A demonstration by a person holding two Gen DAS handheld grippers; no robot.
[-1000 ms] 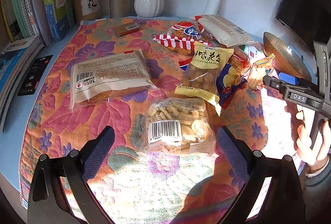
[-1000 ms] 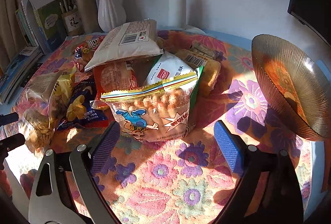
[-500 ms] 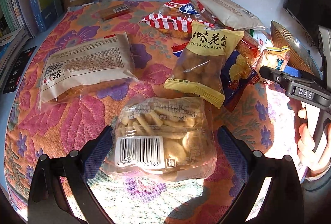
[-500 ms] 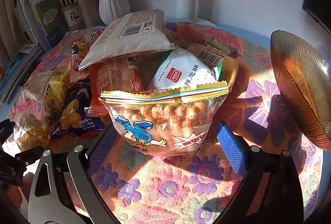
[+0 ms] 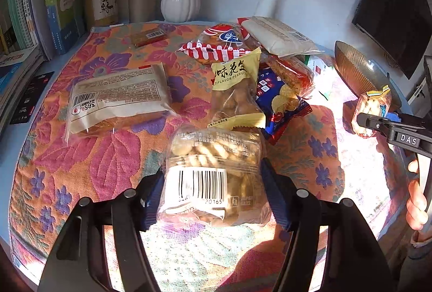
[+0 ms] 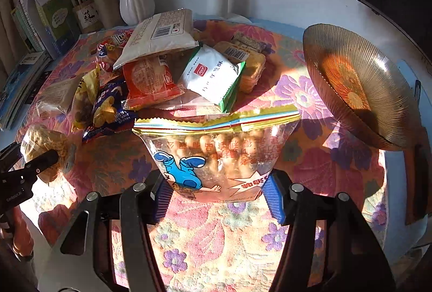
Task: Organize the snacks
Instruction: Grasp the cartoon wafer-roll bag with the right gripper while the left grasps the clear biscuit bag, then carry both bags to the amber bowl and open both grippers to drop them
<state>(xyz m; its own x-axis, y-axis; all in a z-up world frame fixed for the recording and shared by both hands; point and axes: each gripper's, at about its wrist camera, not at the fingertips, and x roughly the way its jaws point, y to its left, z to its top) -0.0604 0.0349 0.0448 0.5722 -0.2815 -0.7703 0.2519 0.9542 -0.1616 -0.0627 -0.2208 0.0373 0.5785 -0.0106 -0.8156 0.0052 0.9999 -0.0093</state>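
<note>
Both grippers have just closed, the left gripper (image 5: 213, 200) now pinching the clear biscuit bag (image 5: 213, 170) and the right gripper (image 6: 216, 197) the cartoon biscuit-stick bag (image 6: 216, 154), each just above the floral cloth (image 6: 310, 170), where slippery film could slide free if jerked

Black left gripper (image 5: 213, 200) with ribbed blue pads, silver screws.

The snack pile (image 6: 172, 70) lay mid-surface — the ribbed bowl (image 6: 359, 92) to its right, the vase (image 6: 135, 0) behind.
</note>
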